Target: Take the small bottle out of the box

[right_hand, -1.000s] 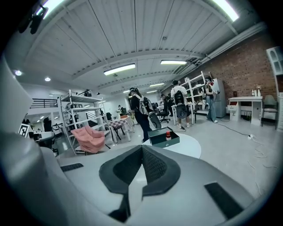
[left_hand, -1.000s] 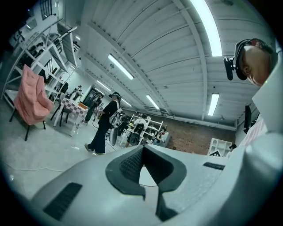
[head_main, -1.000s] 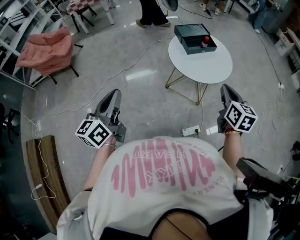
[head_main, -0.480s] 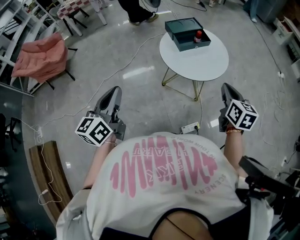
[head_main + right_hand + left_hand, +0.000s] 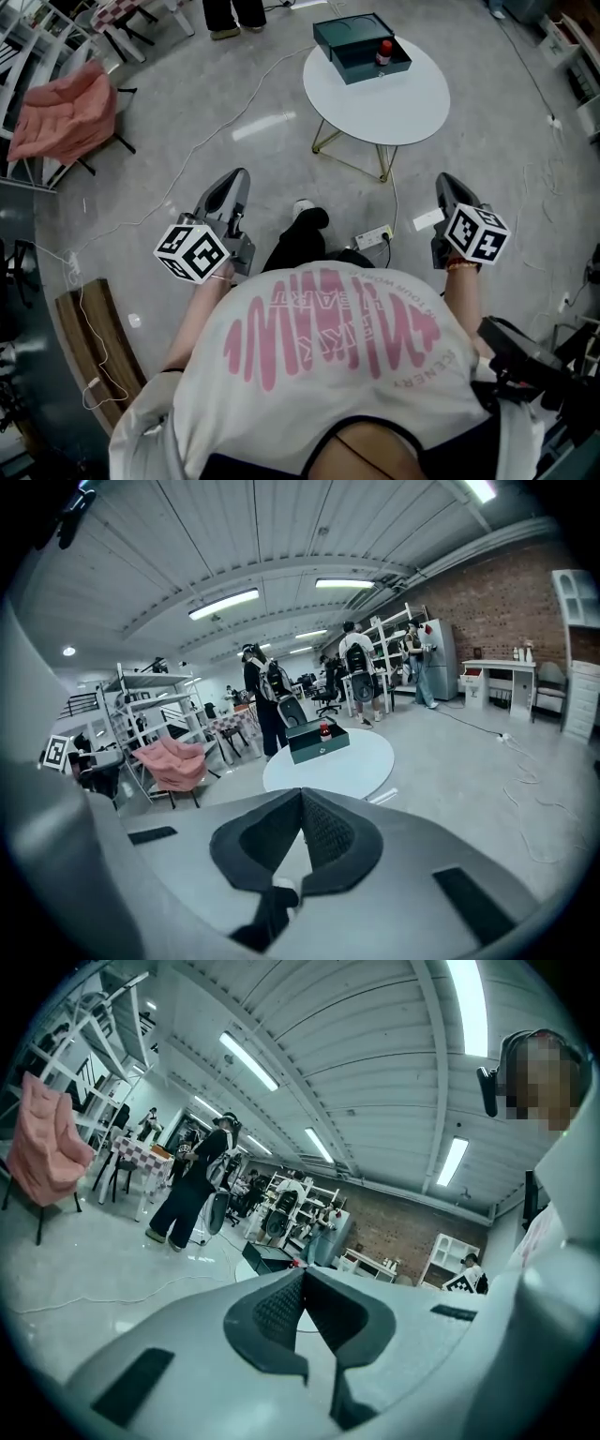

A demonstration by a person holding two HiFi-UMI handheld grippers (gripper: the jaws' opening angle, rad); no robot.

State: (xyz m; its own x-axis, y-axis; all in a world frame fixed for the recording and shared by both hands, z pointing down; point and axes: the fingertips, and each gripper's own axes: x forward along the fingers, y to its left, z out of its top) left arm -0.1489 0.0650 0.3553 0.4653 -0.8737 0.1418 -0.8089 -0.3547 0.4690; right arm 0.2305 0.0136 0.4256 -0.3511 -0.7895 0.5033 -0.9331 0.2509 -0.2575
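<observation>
A dark green box (image 5: 361, 47) lies open on the far part of a round white table (image 5: 380, 103). A small red-capped bottle (image 5: 383, 52) stands upright inside it. Both grippers are held low by the person's waist, well short of the table. My left gripper (image 5: 234, 186) is shut with nothing in it, and so is my right gripper (image 5: 449, 190). The right gripper view looks past the shut right gripper (image 5: 302, 796) to the box (image 5: 317, 742) and bottle (image 5: 324, 729). In the left gripper view the left gripper (image 5: 302, 1274) partly hides the box (image 5: 265, 1256).
A pink-draped chair (image 5: 61, 108) stands at the far left, with a wooden bench (image 5: 89, 347) beside the person. Cables and a power strip (image 5: 373, 238) lie on the floor before the table. A standing person (image 5: 230, 14) is behind the table, and shelving (image 5: 141, 714) lines the room.
The person has stepped toward the table; a dark shoe now shows in front. The table and box have shifted left in the head view. Both grippers stay shut and low.
</observation>
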